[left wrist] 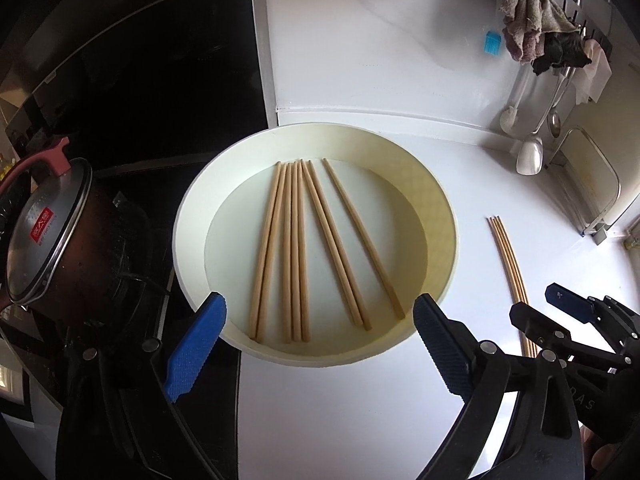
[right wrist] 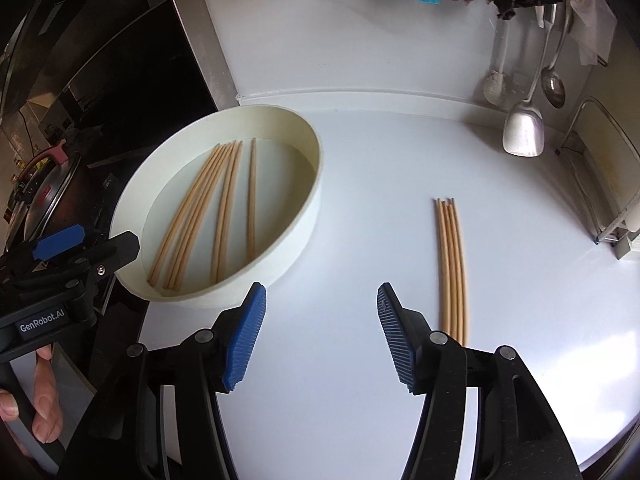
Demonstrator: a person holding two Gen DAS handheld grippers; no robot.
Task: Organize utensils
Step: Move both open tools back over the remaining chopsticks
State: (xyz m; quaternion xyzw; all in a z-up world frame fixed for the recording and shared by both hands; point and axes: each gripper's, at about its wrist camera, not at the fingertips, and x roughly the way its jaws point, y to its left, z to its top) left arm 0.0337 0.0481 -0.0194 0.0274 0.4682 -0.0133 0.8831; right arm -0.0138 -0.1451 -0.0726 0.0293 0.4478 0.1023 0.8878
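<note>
A round cream tray holds several wooden chopsticks lying roughly parallel; both also show in the right wrist view, the tray and its chopsticks. A second bunch of chopsticks lies on the white counter to the right of the tray, also seen in the left wrist view. My left gripper is open and empty, hovering over the tray's near rim. My right gripper is open and empty above bare counter, just left of the loose bunch.
A steel pot with lid sits on the dark stove left of the tray. A spatula, spoon and brush hang at the back right under cloths. A wire rack stands at the right edge.
</note>
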